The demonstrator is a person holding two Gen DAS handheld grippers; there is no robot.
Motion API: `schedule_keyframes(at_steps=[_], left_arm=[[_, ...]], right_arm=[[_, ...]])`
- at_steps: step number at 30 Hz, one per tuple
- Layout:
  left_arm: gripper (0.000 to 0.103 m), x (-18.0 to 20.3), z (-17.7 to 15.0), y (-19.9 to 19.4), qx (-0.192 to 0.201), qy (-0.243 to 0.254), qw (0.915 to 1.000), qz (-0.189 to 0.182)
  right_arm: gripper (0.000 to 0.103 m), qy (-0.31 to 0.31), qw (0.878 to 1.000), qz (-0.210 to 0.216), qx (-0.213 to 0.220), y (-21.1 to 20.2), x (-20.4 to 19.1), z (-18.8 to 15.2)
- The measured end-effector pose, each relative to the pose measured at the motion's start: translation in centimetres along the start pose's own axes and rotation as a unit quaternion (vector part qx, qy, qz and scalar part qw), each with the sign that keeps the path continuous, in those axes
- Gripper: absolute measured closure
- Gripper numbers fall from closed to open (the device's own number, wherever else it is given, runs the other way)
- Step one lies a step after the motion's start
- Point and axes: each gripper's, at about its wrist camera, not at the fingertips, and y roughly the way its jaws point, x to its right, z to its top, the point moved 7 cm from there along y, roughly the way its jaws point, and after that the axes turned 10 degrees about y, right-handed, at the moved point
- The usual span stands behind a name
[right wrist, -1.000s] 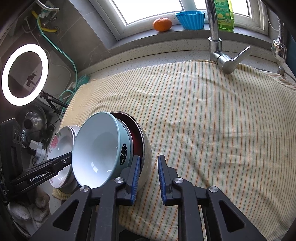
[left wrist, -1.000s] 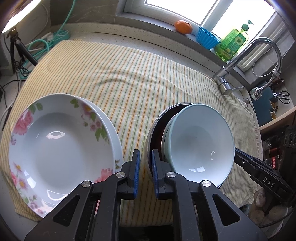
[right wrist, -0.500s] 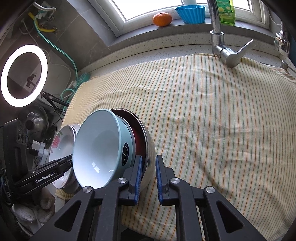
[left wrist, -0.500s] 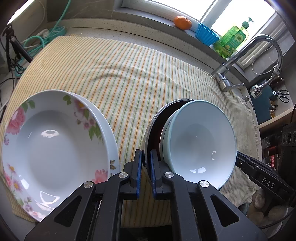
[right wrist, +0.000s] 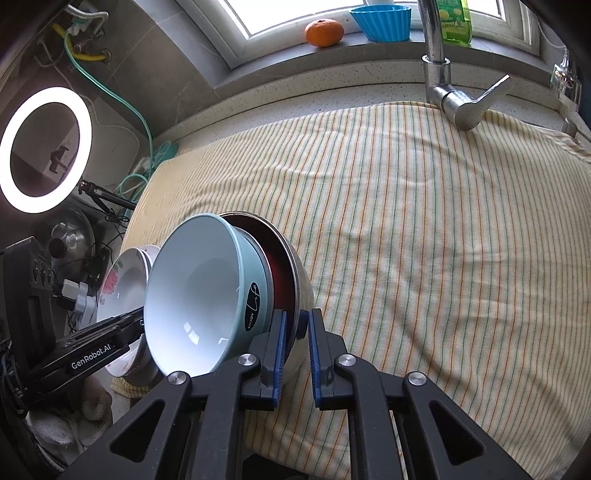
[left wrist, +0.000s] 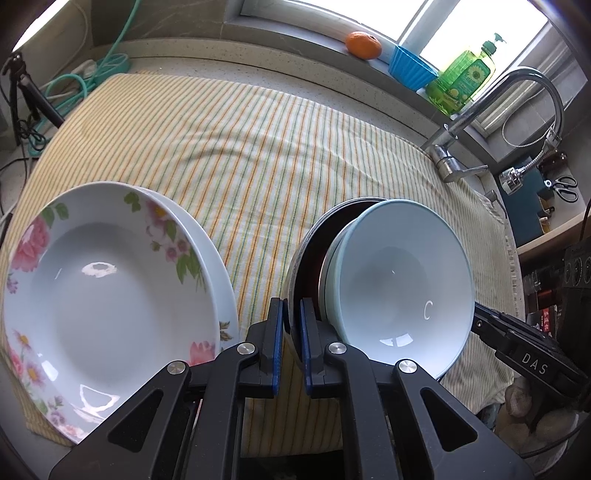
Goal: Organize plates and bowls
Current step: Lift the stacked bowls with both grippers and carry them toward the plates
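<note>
A stack of nested bowls is tilted up on the striped cloth: a pale blue bowl (left wrist: 399, 273) sits inside a steel bowl with a red inside (left wrist: 314, 254). My left gripper (left wrist: 291, 325) is shut on the steel bowl's near rim. My right gripper (right wrist: 295, 332) is shut on the same steel bowl's rim (right wrist: 291, 273) from the other side, with the pale blue bowl (right wrist: 199, 288) to its left. Two stacked floral plates (left wrist: 107, 295) lie left of the bowls and also show in the right wrist view (right wrist: 122, 273).
A yellow striped cloth (left wrist: 258, 140) covers the counter. A tap (right wrist: 439, 66) stands at the back right. An orange (right wrist: 324, 32), a blue cup (right wrist: 382, 22) and a green soap bottle (left wrist: 461, 81) sit on the sill. A ring light (right wrist: 44, 147) stands at left.
Both grippers have closed from slightly open onto the steel bowl's rim. The bowl stack has risen a little and tilted more upright.
</note>
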Motion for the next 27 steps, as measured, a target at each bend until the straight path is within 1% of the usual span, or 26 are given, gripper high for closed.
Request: schedule_keyframes(at_steps=[13, 23, 27], left_arm=[[0.096, 0.2, 0.1, -0.2, 0.002, 0.002, 1.0, -0.003], [0.096, 0.2, 1.0, -1.4, 0.017, 0.007, 0.9998, -0.008], [0.096, -0.1, 1.4, -2.1, 0.024, 0.008, 0.9996, -0.01]], right_arm=[[0.093, 0.013, 1.0, -0.002, -0.001, -0.3, 0.2, 0.1], [0.093, 0.02, 1.0, -0.002, 0.011, -1.7, -0.2, 0.5], [0.093, 0.019, 1.0, -0.002, 0.019, -2.4, -1.1, 1.0]])
